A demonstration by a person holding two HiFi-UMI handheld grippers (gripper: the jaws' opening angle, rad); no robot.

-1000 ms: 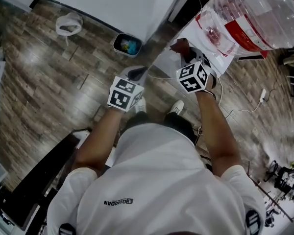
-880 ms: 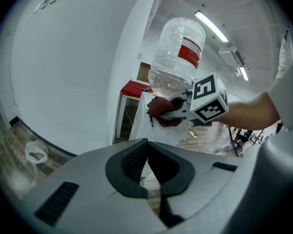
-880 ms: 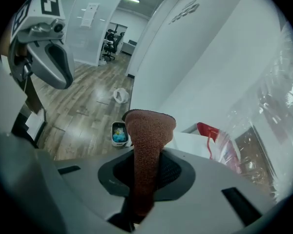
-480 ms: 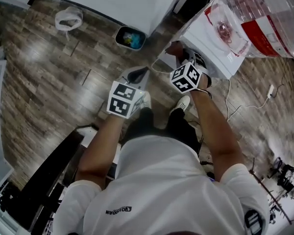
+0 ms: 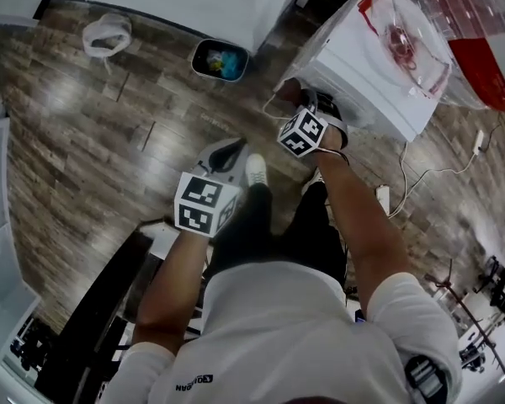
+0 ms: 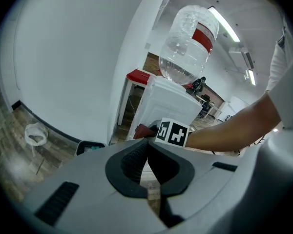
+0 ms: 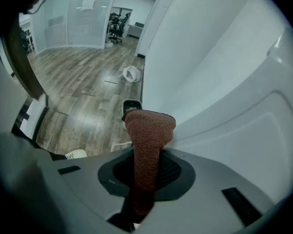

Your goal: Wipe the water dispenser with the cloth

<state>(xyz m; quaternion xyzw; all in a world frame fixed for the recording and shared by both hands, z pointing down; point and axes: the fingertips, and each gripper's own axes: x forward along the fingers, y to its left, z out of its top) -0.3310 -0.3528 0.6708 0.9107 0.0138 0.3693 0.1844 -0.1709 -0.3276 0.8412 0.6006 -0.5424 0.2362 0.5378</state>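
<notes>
Since half a second ago: the left tool (image 5: 228,153) has dropped back toward the body in the head view. The right tool (image 5: 291,91) has shifted a little left along the water dispenser (image 5: 379,74), and more of the dispenser's white top shows now.

Left tool closed, jaws meeting at the tips, nothing between them, held off the dispenser. Right tool clamped on the cloth (image 5: 287,83), a reddish-brown fold sticking out past the jaws, at the dispenser's near white side panel.

Left gripper view only: its own shut jaws, the left tool (image 6: 148,143), then the right tool's marker cube with the cloth (image 6: 141,130) against the dispenser (image 6: 168,106), and the whole bottle (image 6: 188,43) upside down on top.

Right gripper view only: the weave of the cloth (image 7: 147,130) in the right tool (image 7: 145,156), with the dispenser panel (image 7: 234,101) just beside it; whether they touch is unclear.

Farther, on the floor (image 5: 84,133): a bin (image 5: 220,60) by the wall, a white bag (image 5: 105,35) beyond.
</notes>
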